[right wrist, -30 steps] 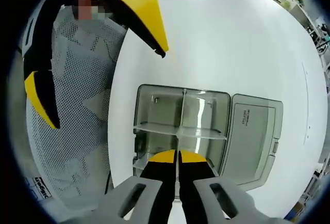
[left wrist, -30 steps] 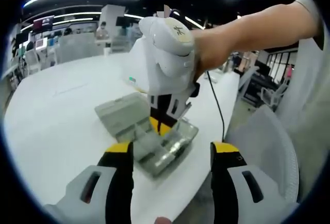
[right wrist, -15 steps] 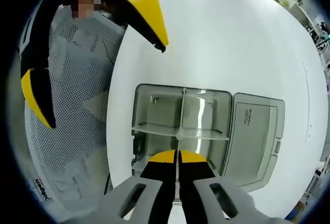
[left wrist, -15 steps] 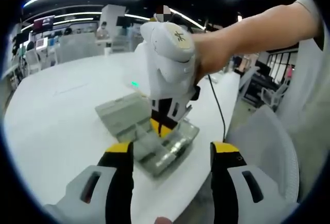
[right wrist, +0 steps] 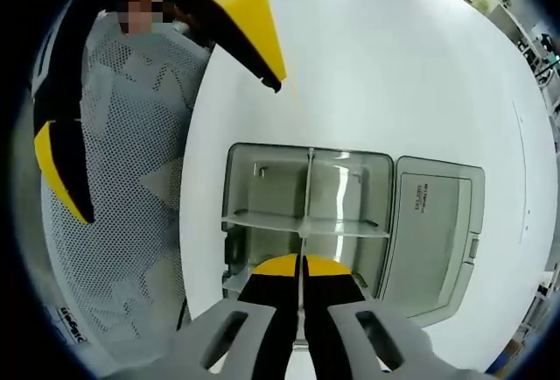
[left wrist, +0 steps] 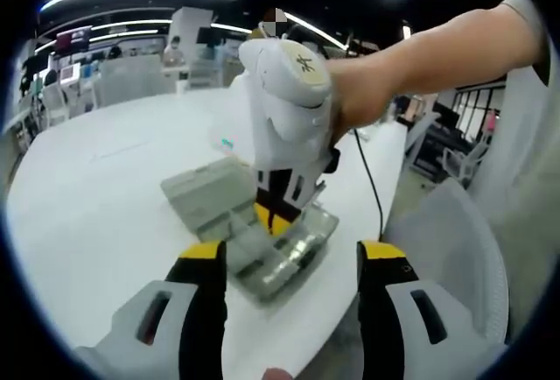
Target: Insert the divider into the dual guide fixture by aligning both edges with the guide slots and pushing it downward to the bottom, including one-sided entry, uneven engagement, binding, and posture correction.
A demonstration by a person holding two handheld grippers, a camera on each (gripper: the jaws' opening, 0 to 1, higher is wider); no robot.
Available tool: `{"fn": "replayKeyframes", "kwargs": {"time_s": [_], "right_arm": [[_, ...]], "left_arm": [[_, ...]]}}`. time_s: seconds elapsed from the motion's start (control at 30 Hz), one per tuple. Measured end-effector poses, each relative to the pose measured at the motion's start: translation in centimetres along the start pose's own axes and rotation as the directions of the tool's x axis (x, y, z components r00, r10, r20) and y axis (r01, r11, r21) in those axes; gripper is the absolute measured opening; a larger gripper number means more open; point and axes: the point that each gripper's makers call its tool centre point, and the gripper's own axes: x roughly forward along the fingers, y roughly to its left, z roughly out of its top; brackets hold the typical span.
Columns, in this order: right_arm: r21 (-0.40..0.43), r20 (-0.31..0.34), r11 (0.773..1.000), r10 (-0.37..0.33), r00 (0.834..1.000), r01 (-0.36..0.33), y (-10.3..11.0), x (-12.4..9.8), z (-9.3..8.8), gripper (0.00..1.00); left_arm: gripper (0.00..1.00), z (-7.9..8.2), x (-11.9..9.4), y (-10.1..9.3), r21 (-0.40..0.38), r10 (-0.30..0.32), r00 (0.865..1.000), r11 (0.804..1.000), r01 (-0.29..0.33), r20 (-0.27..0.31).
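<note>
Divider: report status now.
Right tool shut on divider, upright in box. Left tool open, hovering clear. Nothing in the way.

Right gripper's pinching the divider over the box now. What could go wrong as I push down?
The right gripper is shut on the thin divider near one end, so it may tilt and bind. The box sits at the table's edge with the open left gripper clear of it, so it could slide.

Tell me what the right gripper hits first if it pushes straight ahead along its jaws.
Likely the floor of the open grey box: the right gripper, shut on the divider, points straight down into it, though depth is unclear.
</note>
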Motion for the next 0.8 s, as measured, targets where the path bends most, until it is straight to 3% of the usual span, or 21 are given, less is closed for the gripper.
{"fn": "replayKeyframes", "kwargs": {"time_s": [0.33,0.67,0.8], "right_arm": [[0.008,0.016,1.000,-0.001,1.000,0.000,0.15,-0.03,0.05,0.00],[0.062,0.087,0.998,-0.023,0.996,0.017,-0.08,-0.28,0.09,0.00],[0.070,0.107,0.997,-0.036,0.994,0.028,-0.29,-0.44,0.19,0.06]], "left_arm": [[0.59,-0.23,-0.05,0.04,0.002,-0.001,1.000,1.000,0.001,-0.010],[0.59,-0.43,-0.09,0.16,0.008,-0.001,1.000,1.000,0.002,-0.025],[0.59,-0.49,-0.03,0.23,0.010,-0.003,1.000,1.000,0.003,-0.030]]}}
